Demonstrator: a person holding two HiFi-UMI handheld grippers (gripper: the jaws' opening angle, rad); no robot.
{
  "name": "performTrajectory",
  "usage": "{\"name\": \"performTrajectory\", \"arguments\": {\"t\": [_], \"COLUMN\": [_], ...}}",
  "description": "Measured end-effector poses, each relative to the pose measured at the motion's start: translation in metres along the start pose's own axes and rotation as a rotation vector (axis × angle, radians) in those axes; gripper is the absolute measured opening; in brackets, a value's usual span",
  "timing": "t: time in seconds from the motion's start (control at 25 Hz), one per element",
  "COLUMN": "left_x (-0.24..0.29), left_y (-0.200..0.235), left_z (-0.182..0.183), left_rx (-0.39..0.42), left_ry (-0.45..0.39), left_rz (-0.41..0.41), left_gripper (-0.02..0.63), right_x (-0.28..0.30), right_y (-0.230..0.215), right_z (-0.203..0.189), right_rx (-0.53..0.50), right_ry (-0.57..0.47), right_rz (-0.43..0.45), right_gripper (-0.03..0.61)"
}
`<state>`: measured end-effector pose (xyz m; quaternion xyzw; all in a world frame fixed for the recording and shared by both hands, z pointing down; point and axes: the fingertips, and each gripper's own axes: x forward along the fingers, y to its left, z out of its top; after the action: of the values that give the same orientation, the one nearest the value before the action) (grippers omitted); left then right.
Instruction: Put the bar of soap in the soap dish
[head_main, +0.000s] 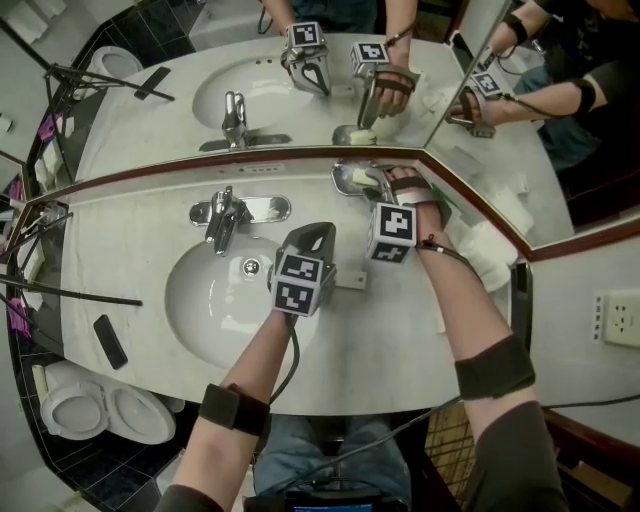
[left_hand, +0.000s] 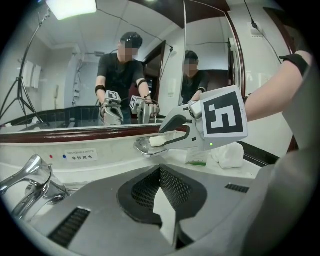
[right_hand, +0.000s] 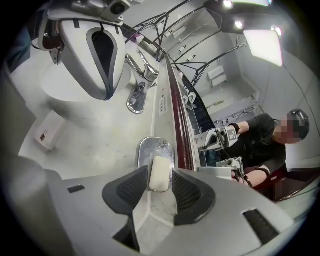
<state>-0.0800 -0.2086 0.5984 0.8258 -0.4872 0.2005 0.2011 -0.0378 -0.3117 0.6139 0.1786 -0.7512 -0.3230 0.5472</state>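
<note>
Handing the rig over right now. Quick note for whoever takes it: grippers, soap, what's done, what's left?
Left gripper: fingers shut, empty, by the right rim of the sink.
Right gripper: at the soap dish beside the mirror, fingers open on either side of the bar of soap, not visibly squeezing it.
Soap: lying in the dish, toward its near end.
Done: soap looks placed.
Left: back the right gripper off without dragging the bar, then check that it sits fully in the dish.
</note>
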Motion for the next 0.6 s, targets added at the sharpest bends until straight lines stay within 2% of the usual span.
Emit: {"name": "performTrajectory", "arguments": {"t": [0.12, 0.28, 0.32, 0.48, 0.6], "left_x": [-0.009, -0.032, -0.040, -0.074, -0.099], "left_y": [-0.001, -0.011, -0.015, -0.032, -0.043], "left_z": [0.008, 0.020, 0.022, 0.028, 0.032], "left_rx": [-0.012, -0.022, -0.018, -0.002, 0.008], "left_ry": [-0.009, -0.014, -0.013, -0.016, -0.019], "left_rz": [0.001, -0.003, -0.006, -0.010, -0.005], "left_gripper": [0.002, 0.002, 0.002, 0.002, 0.002], "right_x": [-0.016, -0.054, -0.065, -0.115, -0.154], "right_y": [-0.006, -0.007, -0.005, -0.004, 0.000], "right_z": [-0.001, 0.003, 0.004, 0.003, -0.001], "right_rx": [0.034, 0.129, 0.162, 0.333, 0.493], "right_ry": [0.001, -0.018, -0.025, -0.062, -0.102], "right_rz": [-0.014, -0.010, -0.007, -0.032, -0.034], "right_gripper": [0.180, 0.137, 0.132, 0.049, 0.022]}}
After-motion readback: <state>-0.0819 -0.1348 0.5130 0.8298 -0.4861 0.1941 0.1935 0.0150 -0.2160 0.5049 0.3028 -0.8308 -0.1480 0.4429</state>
